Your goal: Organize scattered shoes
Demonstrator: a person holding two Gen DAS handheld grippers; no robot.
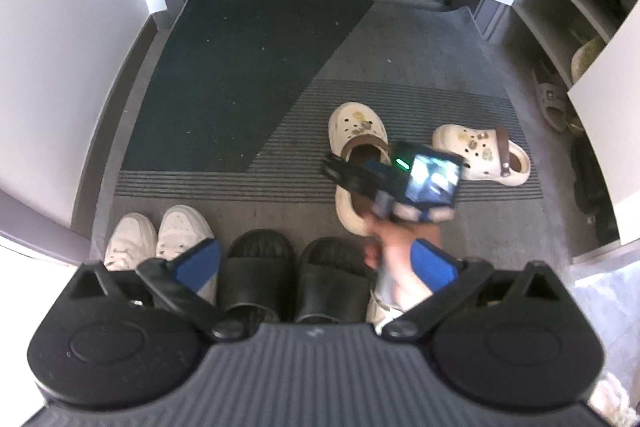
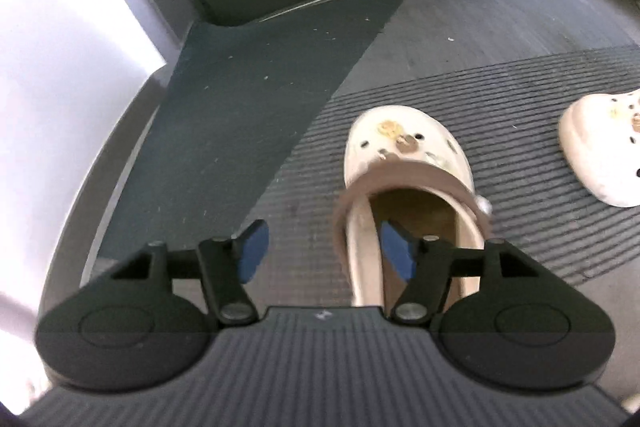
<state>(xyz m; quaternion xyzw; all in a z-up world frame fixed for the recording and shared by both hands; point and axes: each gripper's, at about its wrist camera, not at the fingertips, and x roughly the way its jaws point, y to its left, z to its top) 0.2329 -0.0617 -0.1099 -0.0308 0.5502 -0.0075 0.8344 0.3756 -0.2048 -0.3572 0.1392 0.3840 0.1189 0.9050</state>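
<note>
Right gripper spread wide, holding nothing; one pad sits inside the near clog, the other outside, straddling its left wall. Clog's long axis runs straight ahead, toe away. Left gripper also wide, empty, farther off (above the black slides). Only the left view shows the second clog lying crosswise right of the near clog.

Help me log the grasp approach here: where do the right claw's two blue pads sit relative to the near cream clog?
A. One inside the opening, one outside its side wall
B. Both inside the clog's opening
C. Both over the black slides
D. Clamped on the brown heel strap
A: in the right wrist view the right claw is open, one blue pad inside the cream clog, the other over the mat outside its wall.
</note>
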